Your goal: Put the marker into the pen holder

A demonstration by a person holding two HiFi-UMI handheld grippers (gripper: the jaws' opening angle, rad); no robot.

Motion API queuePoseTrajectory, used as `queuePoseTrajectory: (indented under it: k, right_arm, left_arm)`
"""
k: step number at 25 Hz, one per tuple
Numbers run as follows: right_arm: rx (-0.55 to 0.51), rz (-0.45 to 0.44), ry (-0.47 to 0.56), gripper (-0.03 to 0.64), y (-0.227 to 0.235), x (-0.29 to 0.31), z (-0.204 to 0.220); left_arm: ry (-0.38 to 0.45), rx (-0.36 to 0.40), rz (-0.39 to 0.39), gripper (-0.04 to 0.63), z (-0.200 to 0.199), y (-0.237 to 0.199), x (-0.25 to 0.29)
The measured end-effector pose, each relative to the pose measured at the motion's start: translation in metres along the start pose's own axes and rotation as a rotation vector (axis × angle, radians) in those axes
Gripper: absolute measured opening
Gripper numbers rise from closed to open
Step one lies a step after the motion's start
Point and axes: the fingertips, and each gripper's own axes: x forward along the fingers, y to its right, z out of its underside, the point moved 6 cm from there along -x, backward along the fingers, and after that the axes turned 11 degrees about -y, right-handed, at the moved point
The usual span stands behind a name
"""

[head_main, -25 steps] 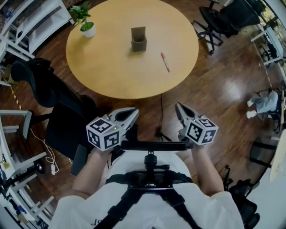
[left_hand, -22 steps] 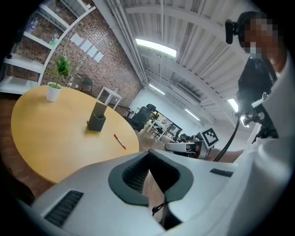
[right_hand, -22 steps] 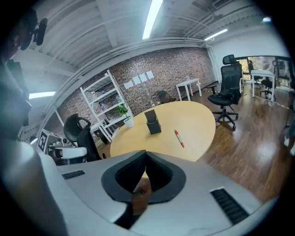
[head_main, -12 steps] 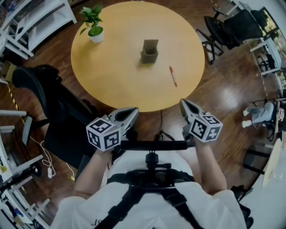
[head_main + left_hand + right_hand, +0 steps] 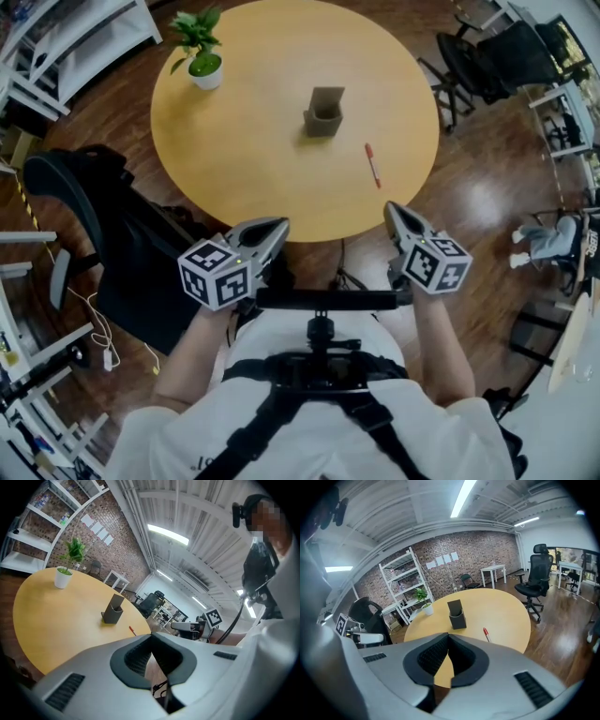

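- Both grippers are closer to the round table point(image 5: 253, 141) than a second ago. The tips of the left gripper point(image 5: 279, 223) and the right gripper point(image 5: 390, 208) now overlap its near edge in the head view, where a strip of floor showed earlier.
- Each gripper's jaws are pressed together with nothing between them.
- The pen holder point(image 5: 323, 114) stands upright near the table's middle, its opening facing up.
- The marker point(image 5: 373, 166) lies flat on the table, to the right of the pen holder and nearer the person, clearly apart from it. Its red end points away from the person.
- A potted plant point(image 5: 204, 61) sits well to the left of the pen holder, out of the way.
- The step in hand looks like the approach to the marker, and the right gripper is the better placed for it.
- The jaws should part before they reach the marker and come down across the barrel near its middle. They should close squarely, because a thin round barrel probably rolls or slips from a skewed pinch.
- Gripping nearer one end would likely make it easier to tip the marker upright over the pen holder.
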Motion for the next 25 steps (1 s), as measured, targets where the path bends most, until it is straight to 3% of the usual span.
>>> queuePoseTrajectory:
  k: [11,18,25]
  right_arm:
    - [0.012,0.038,-0.01,-0.005,0.011,0.018,-0.009]
    - [0.031,0.064,-0.017,-0.005,0.036,0.033,-0.01]
    - [0.007,0.066,-0.078,-0.005,0.058,0.062,-0.008]
  left_arm:
    - [-0.015,-0.002,0.01,-0.003,-0.012,-0.015,0.003]
    - [-0.064,0.009,0.027,-0.003,-0.013,-0.003,0.021]
    - [-0.075,0.004,-0.008,-0.003,-0.018,0.0,0.027]
